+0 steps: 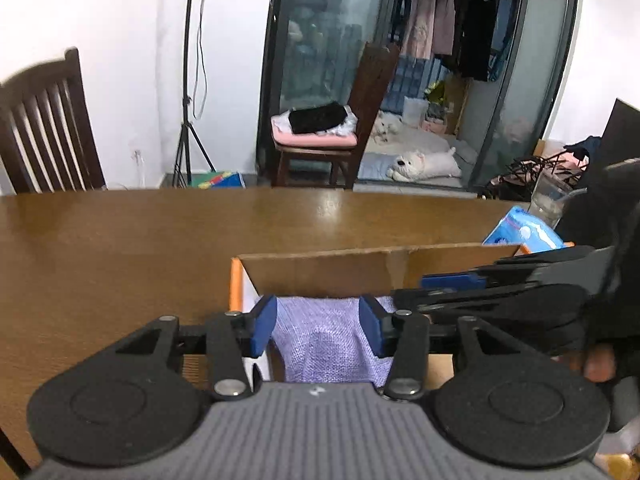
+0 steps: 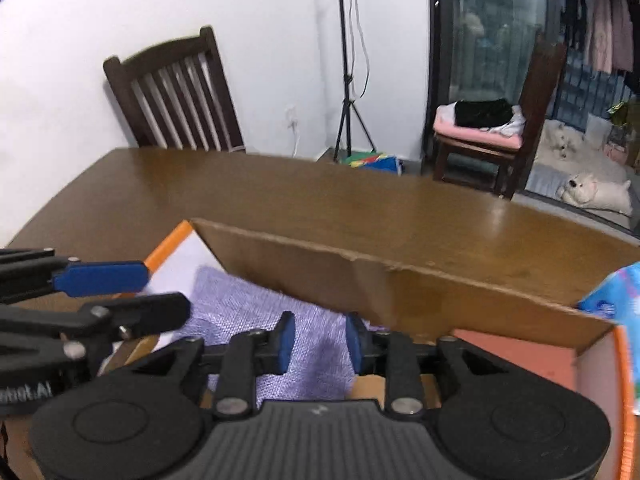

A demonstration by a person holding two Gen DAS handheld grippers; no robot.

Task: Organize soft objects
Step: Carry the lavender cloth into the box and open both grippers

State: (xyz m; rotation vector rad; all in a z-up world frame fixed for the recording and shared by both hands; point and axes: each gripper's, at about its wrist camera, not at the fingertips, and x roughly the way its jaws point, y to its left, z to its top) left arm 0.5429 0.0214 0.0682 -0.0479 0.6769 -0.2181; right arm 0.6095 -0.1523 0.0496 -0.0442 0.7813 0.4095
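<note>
A lavender knitted cloth [image 1: 320, 344] [image 2: 248, 300] lies inside an open cardboard box [image 1: 360, 268] [image 2: 360, 280] with orange edges, on the brown wooden table [image 1: 120, 240]. My left gripper [image 1: 318, 328] hangs over the box's left part, its blue pads apart with the cloth showing between them, not pinched. Over the cloth's right side my right gripper [image 2: 320, 346] stands with a narrower gap, its pads also off the fabric. Each gripper's fingers [image 1: 452, 281] [image 2: 100, 278] show in the other's view, close alongside.
A blue tissue packet [image 1: 524, 232] [image 2: 612, 296] sits just beyond the box's right corner. One dark wooden chair [image 1: 40, 128] stands at the table's far side. Beyond are a light stand [image 1: 186, 120], a second chair with folded clothes [image 1: 320, 124], and a white dog [image 1: 424, 164].
</note>
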